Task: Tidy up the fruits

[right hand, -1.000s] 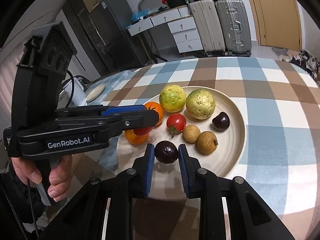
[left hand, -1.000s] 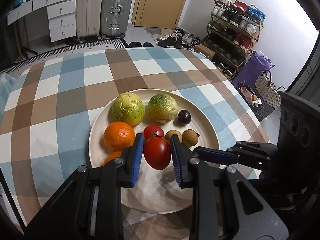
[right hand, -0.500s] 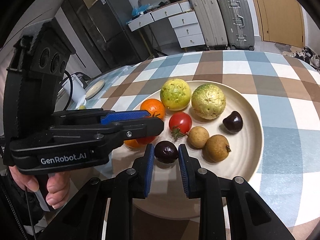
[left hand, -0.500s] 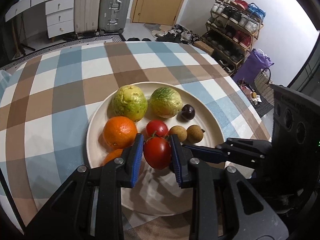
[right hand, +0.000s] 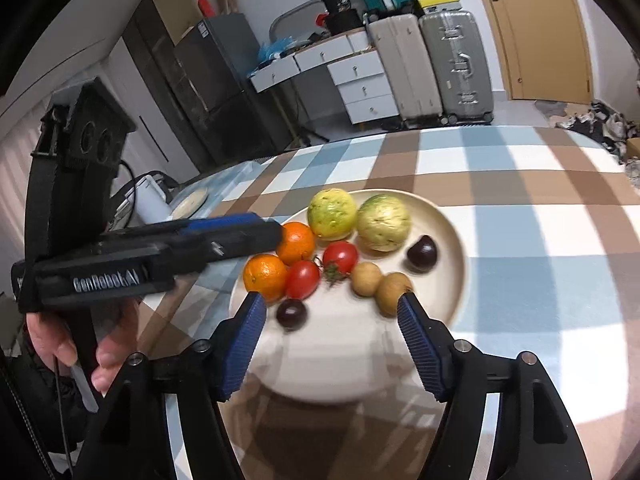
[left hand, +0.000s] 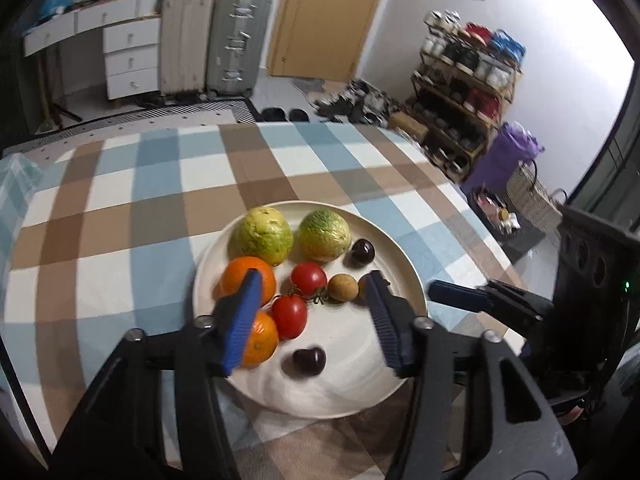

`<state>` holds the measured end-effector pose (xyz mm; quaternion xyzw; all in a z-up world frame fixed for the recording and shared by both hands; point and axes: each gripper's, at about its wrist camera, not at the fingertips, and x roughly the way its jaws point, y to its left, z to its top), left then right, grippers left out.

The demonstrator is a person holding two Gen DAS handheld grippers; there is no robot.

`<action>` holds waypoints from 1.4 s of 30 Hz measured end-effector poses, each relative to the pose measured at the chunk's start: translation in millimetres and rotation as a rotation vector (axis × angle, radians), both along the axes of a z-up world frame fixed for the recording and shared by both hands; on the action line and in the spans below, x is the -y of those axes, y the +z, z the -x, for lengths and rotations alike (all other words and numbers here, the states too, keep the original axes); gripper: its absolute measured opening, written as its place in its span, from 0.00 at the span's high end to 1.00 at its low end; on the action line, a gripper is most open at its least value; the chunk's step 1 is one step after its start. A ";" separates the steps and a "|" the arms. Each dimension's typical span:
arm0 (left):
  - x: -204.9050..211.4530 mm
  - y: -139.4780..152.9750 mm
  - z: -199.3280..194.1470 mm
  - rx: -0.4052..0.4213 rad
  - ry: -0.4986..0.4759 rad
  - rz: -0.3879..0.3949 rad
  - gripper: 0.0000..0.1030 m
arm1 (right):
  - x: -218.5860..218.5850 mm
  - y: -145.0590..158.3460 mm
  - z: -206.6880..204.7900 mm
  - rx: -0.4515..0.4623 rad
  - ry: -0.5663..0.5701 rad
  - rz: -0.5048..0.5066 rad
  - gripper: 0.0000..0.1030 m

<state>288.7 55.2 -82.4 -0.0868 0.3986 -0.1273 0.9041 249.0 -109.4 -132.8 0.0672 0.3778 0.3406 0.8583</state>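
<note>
- The cream plate (left hand: 404,272) sits on a table under a checked cloth (left hand: 132,216) of blue, brown and white squares; it is the landmark here.
- On the plate: 2 green-yellow guavas (left hand: 262,235) at its far side, 2 oranges (right hand: 296,242) at its left, 2 red tomatoes (right hand: 302,279) in the middle, 2 tan longans (right hand: 365,278) right of them, 1 dark plum (right hand: 421,253) at the right and 1 dark plum (right hand: 291,313) at the near side.
- The left gripper (left hand: 312,316) has just been opening; its jaws stand apart above the plate's near-left part, and the tomato between them is free of the pads.
- The right gripper (right hand: 332,332) has just been opening too; its jaws gape over the plate's near edge and the near plum lies loose.
- Beyond the plate: 2 suitcases (left hand: 238,40), a white drawer unit (left hand: 128,58), a wooden door (left hand: 328,16) and a shoe rack (left hand: 464,92).
</note>
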 end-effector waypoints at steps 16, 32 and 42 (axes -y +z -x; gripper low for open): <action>2.6 81.7 109.2 0.256 0.143 -0.065 0.01 | 46.5 70.0 78.1 0.227 -0.148 -0.052 0.01; 8.5 111.9 221.3 0.496 0.316 -0.147 0.01 | 44.9 111.3 168.5 0.590 -0.307 0.012 0.00; 2.2 99.3 266.6 0.547 0.379 -0.164 0.01 | 41.3 107.1 195.8 0.660 -0.318 0.032 0.00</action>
